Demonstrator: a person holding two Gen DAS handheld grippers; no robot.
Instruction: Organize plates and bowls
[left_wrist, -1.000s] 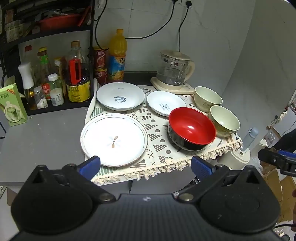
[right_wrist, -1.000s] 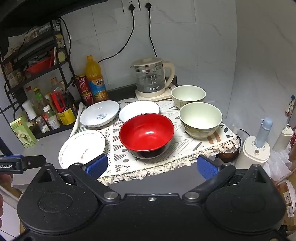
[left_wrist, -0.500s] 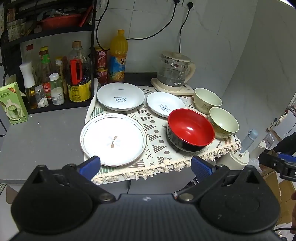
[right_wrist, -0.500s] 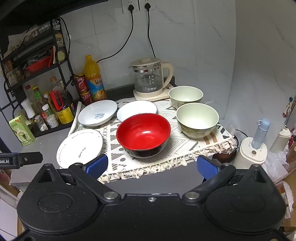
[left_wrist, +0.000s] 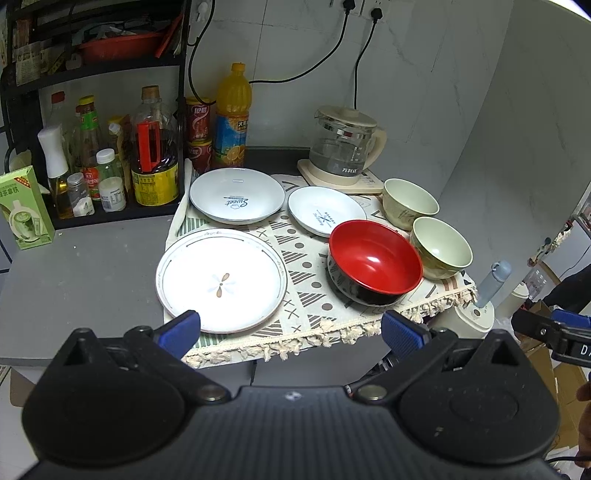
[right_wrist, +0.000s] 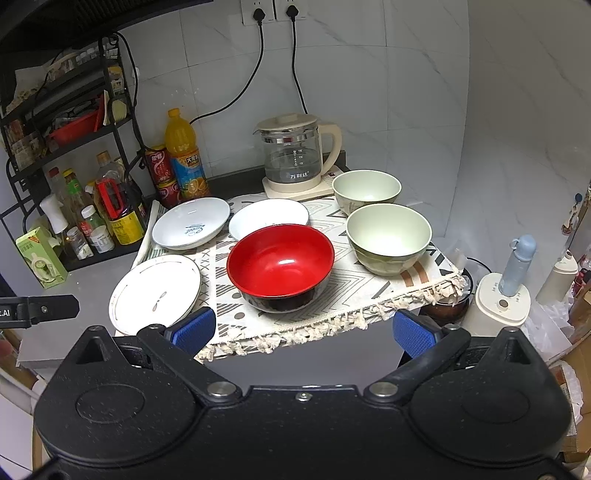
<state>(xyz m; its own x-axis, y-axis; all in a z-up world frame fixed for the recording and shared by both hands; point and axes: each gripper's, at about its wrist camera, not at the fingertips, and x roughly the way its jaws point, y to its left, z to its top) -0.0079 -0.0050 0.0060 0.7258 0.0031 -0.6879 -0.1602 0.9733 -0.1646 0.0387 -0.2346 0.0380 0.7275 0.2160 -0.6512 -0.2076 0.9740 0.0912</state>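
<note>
Crockery covers a patterned, fringed cloth (left_wrist: 306, 295) on a grey countertop (left_wrist: 81, 273). Near left lies a large white plate with a leaf motif (left_wrist: 221, 278); behind it sits a white dish lettered "Sweet" (left_wrist: 236, 195), and to its right a smaller white dish (left_wrist: 325, 210). A red bowl with a black outside (left_wrist: 375, 260) stands near the cloth's front edge, just beside a pale green bowl (left_wrist: 441, 251) on its right, with a second pale green bowl (left_wrist: 408, 203) farther back. A glass kettle (left_wrist: 345, 151) on its cream base occupies the far right corner, an orange juice bottle (left_wrist: 232, 114) and red cans (left_wrist: 197, 133) stand at the far wall, and sauce bottles fill a black rack (left_wrist: 92, 66) at far left. The left gripper (left_wrist: 291, 330) hovers short of the cloth's near edge, its blue-padded fingers (left_wrist: 181, 330) spread wide and holding nothing. The right gripper (right_wrist: 301, 330) hangs likewise before the red bowl, fingers wide apart and empty.
</note>
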